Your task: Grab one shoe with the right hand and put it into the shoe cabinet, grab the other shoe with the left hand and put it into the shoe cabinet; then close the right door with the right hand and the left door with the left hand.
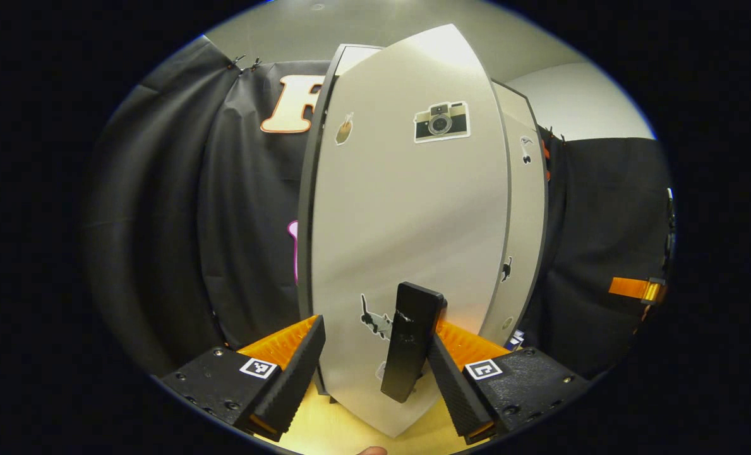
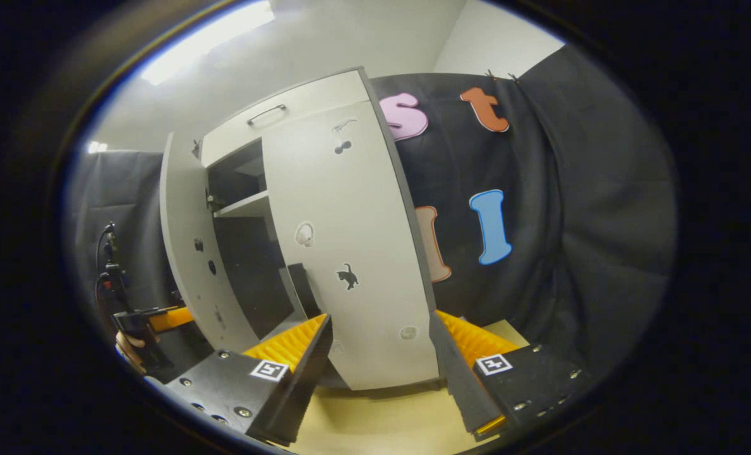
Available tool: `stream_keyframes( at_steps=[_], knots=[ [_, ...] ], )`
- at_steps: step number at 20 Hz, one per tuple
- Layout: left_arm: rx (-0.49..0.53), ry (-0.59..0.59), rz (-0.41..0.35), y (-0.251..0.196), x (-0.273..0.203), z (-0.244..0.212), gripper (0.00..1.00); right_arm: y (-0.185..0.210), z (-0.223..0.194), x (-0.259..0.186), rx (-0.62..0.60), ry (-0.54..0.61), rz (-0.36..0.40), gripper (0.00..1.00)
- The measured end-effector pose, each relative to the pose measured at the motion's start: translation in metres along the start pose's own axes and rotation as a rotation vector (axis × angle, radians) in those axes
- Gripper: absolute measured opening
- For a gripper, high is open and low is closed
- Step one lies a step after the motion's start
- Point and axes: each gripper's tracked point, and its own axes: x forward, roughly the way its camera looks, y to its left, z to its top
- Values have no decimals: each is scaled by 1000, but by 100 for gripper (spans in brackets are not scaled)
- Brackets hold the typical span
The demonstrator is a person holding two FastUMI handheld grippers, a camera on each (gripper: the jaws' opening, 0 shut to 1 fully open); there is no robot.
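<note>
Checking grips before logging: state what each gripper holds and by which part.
Nothing is held. The left gripper is open around the left door's handle; the right gripper is open before the right door.

left door [image 1: 407,221]: smooth satin panel | handle [image 1: 411,341]: matt | floor [image 2: 381,423]: wood-look

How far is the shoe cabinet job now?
The right door looks closed, with the right gripper open before it. The left door stands ajar, its handle between the open left gripper fingers. Left: shutting that door. I cannot see the shoes.

Pale wood floor [image 2: 375,417]; shoe cabinet [image 2: 324,221] stands directly on it.
</note>
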Motion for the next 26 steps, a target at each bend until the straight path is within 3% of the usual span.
stream_keyframes(
  at_steps=[2, 3, 7, 13, 26],
  knots=[
    [-27, 3, -54, -20, 7, -3, 93, -7, 3, -2, -4, -3, -15, 92],
    [-38, -2, -71, -28, 12, -4, 88, -11, 4, -4, -7, -5, -22, 92],
    [-37, 12, -111, -51, 36, -11, 98, -33, 9, -16, -2, -20, -66, 92],
    [53, 8, -105, -73, 54, -17, 98, -58, 3, -32, 36, -14, -110, 92],
    [5, -22, -89, -91, 16, 1, 98, -50, -7, -35, -5, 2, -65, 92]
  ],
)
